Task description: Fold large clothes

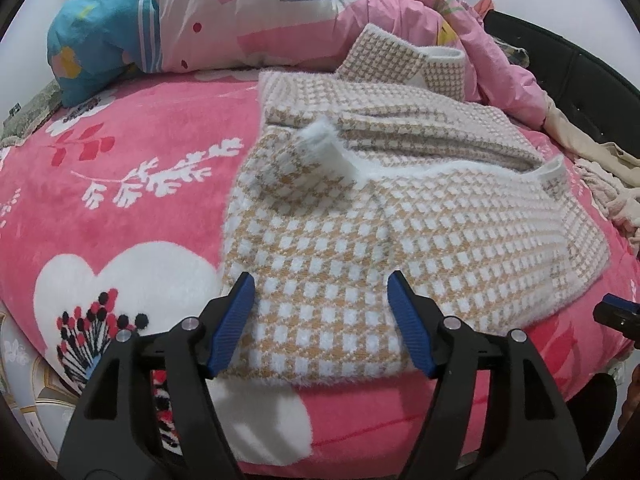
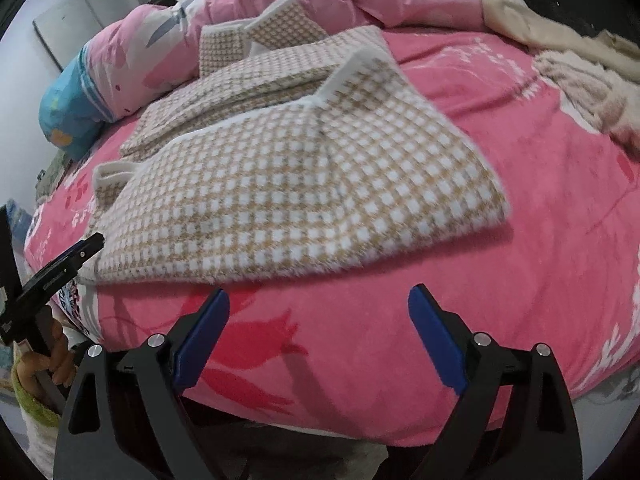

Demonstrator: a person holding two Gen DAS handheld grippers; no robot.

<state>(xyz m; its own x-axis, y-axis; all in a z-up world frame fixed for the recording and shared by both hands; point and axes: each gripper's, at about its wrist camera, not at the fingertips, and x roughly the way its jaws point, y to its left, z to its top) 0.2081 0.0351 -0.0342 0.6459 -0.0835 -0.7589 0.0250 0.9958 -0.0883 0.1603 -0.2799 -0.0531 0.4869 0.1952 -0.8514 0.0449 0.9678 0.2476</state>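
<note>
Sweater (image 1: 360, 216), partly folded with its sleeves laid across, lies on the blanket (image 1: 120, 200) just ahead of left tongs (image 1: 320, 300) and right tongs (image 2: 320, 312), both apart and empty; further folding remains.

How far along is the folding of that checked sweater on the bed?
Partly done: the checked sweater lies on the pink bedspread with its near half already doubled over the rest, and a sleeve with a white cuff laid across it. Nothing is in hand: the left gripper stands open over the near hem and the right gripper is open, clear of the cloth. Probably left: tucking the loose sleeves and a final fold.
</note>
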